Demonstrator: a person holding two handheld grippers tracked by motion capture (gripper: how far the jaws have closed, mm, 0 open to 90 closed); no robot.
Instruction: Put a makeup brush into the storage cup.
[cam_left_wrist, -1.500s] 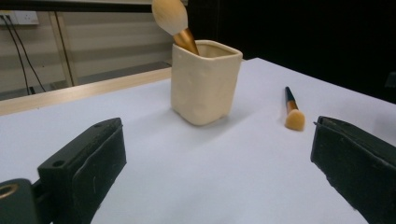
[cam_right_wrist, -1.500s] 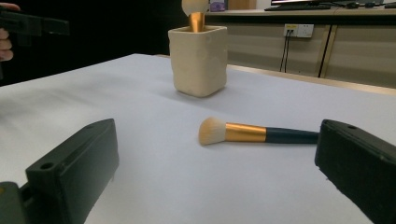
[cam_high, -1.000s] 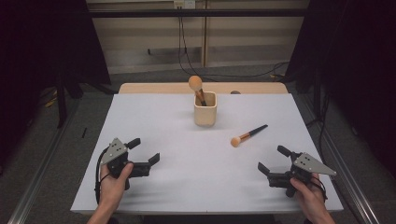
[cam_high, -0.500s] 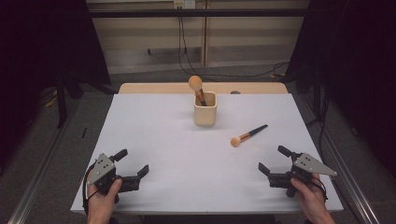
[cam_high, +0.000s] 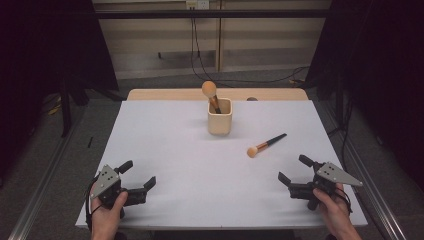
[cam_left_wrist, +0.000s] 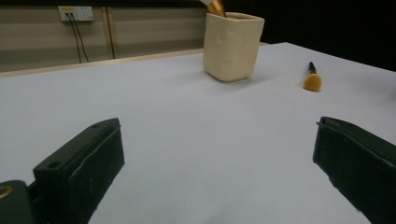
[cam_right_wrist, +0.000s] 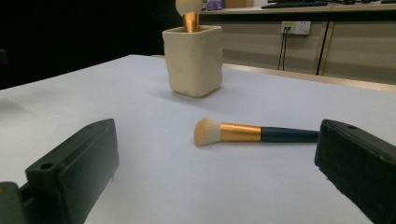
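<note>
High view: both the left gripper (cam_high: 136, 180) and right gripper (cam_high: 294, 171) gape empty, the loose makeup brush (cam_high: 266, 145) lying nearer the right

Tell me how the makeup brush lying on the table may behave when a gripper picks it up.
The loose makeup brush looks slim and light, so it should lift easily. Its round handle may roll if nudged. The soft bristle head would probably squash, so gripping the stiff handle seems safer for the right gripper.
</note>
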